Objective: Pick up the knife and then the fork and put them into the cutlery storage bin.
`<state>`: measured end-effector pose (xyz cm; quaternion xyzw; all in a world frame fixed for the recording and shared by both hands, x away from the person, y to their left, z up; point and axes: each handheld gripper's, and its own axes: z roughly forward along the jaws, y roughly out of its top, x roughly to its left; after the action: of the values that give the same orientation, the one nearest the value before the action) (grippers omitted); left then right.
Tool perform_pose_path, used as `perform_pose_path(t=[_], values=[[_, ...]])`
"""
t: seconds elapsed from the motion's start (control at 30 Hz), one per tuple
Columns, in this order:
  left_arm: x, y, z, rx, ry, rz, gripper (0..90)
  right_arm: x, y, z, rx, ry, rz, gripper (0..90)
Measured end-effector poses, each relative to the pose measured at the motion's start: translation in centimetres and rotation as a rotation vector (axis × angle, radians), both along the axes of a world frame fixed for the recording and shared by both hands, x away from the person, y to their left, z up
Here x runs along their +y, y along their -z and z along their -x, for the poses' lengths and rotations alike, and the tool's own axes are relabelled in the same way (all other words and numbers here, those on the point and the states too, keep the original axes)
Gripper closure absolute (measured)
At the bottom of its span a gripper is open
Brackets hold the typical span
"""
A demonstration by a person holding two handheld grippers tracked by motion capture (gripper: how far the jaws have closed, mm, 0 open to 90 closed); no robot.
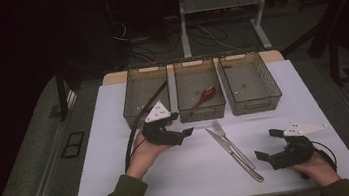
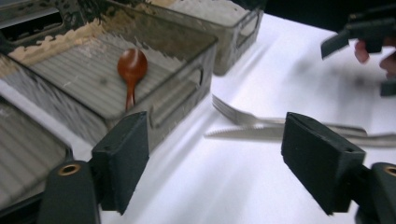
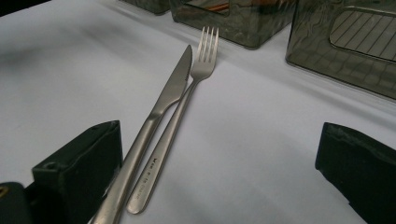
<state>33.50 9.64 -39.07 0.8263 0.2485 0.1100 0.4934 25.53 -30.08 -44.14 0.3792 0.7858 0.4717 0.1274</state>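
A sorting of cutlery into bins appears to be under way. A brown spoon [image 1: 206, 94] is already lying inside the middle bin [image 1: 202, 111], which serves as the landmark here. The knife [image 1: 234, 155] and the fork [image 1: 232, 144] are left on the white table [image 1: 118, 150], side by side and touching, just in front of that bin and a little to its right.

The left gripper [image 1: 183, 134] is held just in front of the middle bin's left corner, its jaws spread wide with nothing between them (the spoon seems to have been released there). The right gripper [image 1: 269, 146] is poised well in front of the bin and to its right, beside the handle ends of the knife and fork, its jaws likewise apart and empty.

The step in hand is judged to be the picking of the next piece. One handle must be closed upon without the neighbouring piece being dragged along, since the two lie pressed together.
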Motion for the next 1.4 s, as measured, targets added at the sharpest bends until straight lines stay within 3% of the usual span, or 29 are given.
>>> perform_pose_path(t=[0.33, 0.53, 0.7, 0.93, 1.1, 1.17, 1.4], values=[[3.0, 2.1, 3.6, -0.007, -0.019, 0.027, 11.7, 0.1, -0.4, 0.1, 0.039, -0.007, 0.025, 0.2], [4.6, 2.9, 4.9, -0.005, -0.025, 0.030, 0.4, 0.6, -0.8, -0.3, 0.097, 0.000, 0.064, 0.2], [5.5, 3.4, 5.7, 0.006, -0.053, 0.014, 0.0, 1.0, -0.9, -0.8, 0.153, 0.032, 0.116, 0.3], [6.4, 3.9, 6.6, 0.010, -0.090, 0.017, 0.0, 1.5, -1.4, -1.5, 0.192, 0.034, 0.133, 13.6], [6.0, 4.0, 6.6, 0.016, -0.071, 0.007, 0.0, 2.4, -1.6, -2.2, 0.216, 0.032, 0.149, 22.8], [5.9, 4.1, 6.6, 0.018, -0.062, 0.009, 0.0, 2.7, -1.7, -2.5, 0.224, 0.008, 0.153, 29.8], [5.5, 4.2, 6.6, 0.039, -0.053, 0.006, 0.0, 3.8, -2.5, -3.7, 0.233, -0.004, 0.171, 39.0]])
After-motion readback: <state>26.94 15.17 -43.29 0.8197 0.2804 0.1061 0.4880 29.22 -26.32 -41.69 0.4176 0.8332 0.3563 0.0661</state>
